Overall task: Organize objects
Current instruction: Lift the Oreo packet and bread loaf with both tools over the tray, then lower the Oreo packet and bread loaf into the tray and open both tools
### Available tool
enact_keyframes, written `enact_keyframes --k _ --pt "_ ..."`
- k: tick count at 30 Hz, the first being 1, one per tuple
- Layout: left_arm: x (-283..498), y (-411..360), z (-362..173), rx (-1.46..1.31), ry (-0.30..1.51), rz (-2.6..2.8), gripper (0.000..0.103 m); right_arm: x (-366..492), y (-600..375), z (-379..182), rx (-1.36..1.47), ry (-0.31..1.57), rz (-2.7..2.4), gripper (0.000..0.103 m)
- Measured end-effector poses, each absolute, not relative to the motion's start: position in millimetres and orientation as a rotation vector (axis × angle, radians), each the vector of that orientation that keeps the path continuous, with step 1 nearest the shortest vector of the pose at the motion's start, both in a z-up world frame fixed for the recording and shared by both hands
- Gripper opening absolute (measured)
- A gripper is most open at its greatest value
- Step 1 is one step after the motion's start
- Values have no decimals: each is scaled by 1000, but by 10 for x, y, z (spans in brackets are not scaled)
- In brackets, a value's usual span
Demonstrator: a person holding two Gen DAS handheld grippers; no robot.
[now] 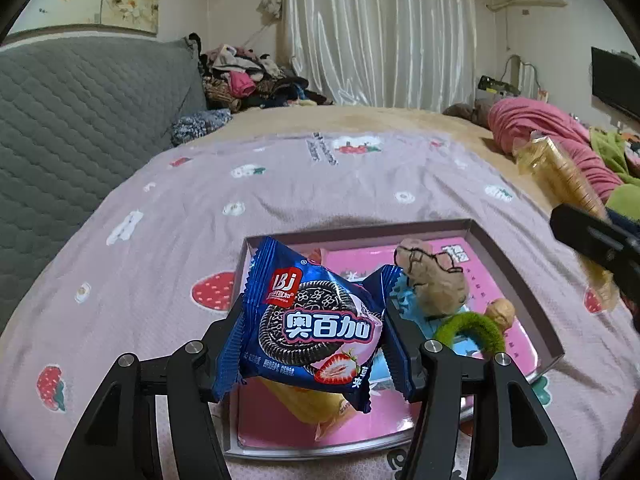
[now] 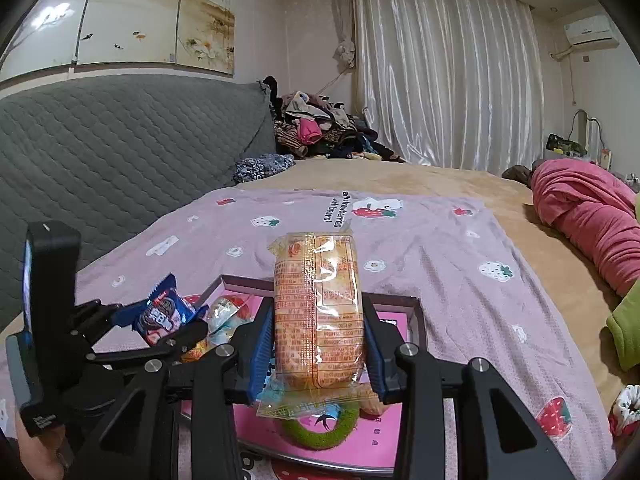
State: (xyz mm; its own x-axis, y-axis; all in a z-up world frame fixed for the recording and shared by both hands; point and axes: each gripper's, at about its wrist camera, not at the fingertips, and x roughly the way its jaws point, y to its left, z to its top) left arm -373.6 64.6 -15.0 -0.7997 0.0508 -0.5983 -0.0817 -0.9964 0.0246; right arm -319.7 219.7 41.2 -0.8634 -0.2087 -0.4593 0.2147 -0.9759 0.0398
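Note:
My left gripper (image 1: 314,336) is shut on a blue cookie packet (image 1: 316,328) and holds it above the near left part of a shallow pink-lined box (image 1: 516,276). The box holds a peanut (image 1: 436,280), a walnut (image 1: 500,312), a green fuzzy ring (image 1: 472,328) and a yellow snack (image 1: 316,404). My right gripper (image 2: 319,344) is shut on a clear packet of orange crackers (image 2: 318,308), upright above the same box (image 2: 416,312). The green ring (image 2: 320,432) lies under it. The left gripper with the cookie packet (image 2: 164,314) shows at the left.
The box sits on a lilac strawberry-print cloth (image 1: 280,192) over a tan bed. A grey quilted headboard (image 1: 80,120) is at the left, a clothes pile (image 1: 248,76) behind, and pink bedding (image 2: 588,208) and green fabric (image 2: 628,328) at the right.

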Motion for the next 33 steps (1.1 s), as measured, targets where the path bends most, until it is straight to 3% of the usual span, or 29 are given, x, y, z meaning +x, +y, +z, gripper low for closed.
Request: enact_keyframes --k 33 --pt "-3881 1053 -585 -1073 157 2764 62 -3620 2160 -309 1096 50 -2686 41"
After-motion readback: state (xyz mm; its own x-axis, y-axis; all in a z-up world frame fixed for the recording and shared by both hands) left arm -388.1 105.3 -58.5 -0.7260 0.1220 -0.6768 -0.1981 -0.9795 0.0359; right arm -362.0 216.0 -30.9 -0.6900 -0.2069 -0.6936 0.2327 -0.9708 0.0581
